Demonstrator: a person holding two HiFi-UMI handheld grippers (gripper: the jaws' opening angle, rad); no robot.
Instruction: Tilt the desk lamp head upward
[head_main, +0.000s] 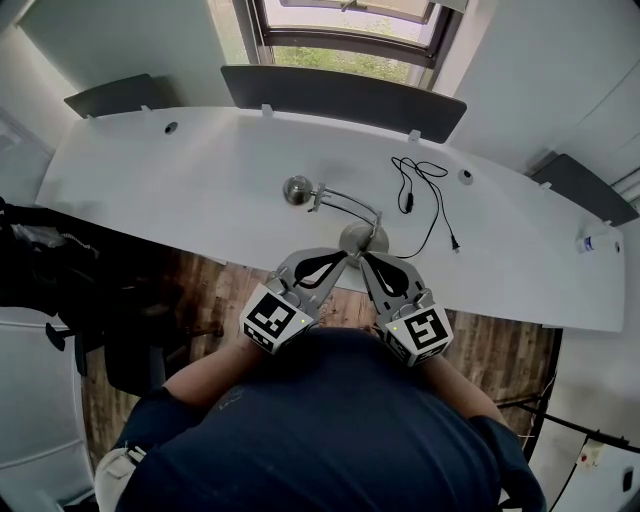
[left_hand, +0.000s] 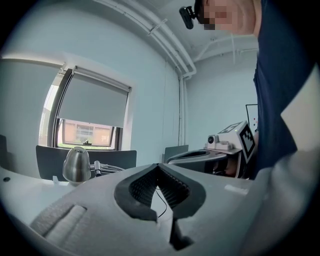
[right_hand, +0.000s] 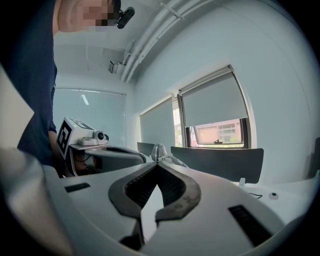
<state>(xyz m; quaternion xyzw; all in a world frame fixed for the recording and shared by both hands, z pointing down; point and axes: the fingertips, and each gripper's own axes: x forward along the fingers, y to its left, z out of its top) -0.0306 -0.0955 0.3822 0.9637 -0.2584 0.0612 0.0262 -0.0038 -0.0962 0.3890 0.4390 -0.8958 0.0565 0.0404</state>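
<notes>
Left gripper (head_main: 338, 259) is being held with its jaws fully closed, pads pressed together, nothing caught between them. Same deal for the right gripper (head_main: 366, 259): jaws are being held tight together and nothing is being gripped. Both are being pointed forward, tips side by side, over the near edge of the white desk (head_main: 180, 190), right by the round base (head_main: 360, 236) of the desk lamp (head_main: 345, 203). Whether that base is being touched can't be told. The lamp head (head_main: 297, 189) is being held out to the left of the base, apart from both grippers. A black cable (head_main: 428, 190) is lying loose on the desk beside the lamp.
</notes>
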